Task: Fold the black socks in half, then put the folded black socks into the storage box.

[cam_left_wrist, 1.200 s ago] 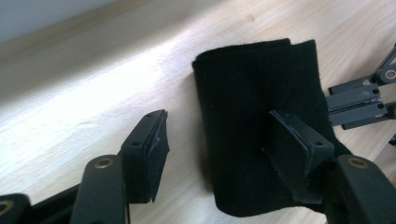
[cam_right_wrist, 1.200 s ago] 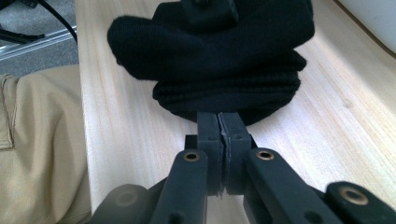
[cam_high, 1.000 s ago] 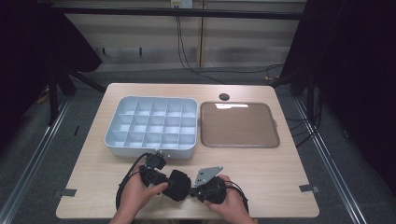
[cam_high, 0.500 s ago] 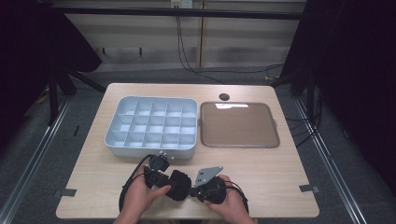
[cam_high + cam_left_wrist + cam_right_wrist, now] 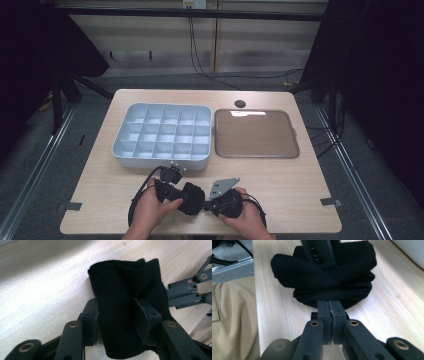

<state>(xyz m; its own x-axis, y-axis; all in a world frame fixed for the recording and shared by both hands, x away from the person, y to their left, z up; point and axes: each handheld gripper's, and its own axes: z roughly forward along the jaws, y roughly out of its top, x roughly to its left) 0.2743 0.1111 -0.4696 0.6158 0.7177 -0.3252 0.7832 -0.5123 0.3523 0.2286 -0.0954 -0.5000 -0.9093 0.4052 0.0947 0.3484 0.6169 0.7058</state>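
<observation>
**Black cloth between both tongs, near table edge**

Left gripper (image 5: 117, 322): jaws have just been closing, pads now pressing the rolled black cloth (image 5: 130, 297). Right gripper (image 5: 331, 307) clenched, pinching the cloth's end. Hands low, facing each other. Beyond them: compartment tray (image 5: 162, 135), then brown tray (image 5: 256, 134) alongside, table (image 5: 310, 185) bare.

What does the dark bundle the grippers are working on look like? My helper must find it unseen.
Start at the wooden table, at its near edge in front of the grey compartment tray. Between the left gripper and right gripper lies a black rolled cloth, the only soft, dark item there.
</observation>
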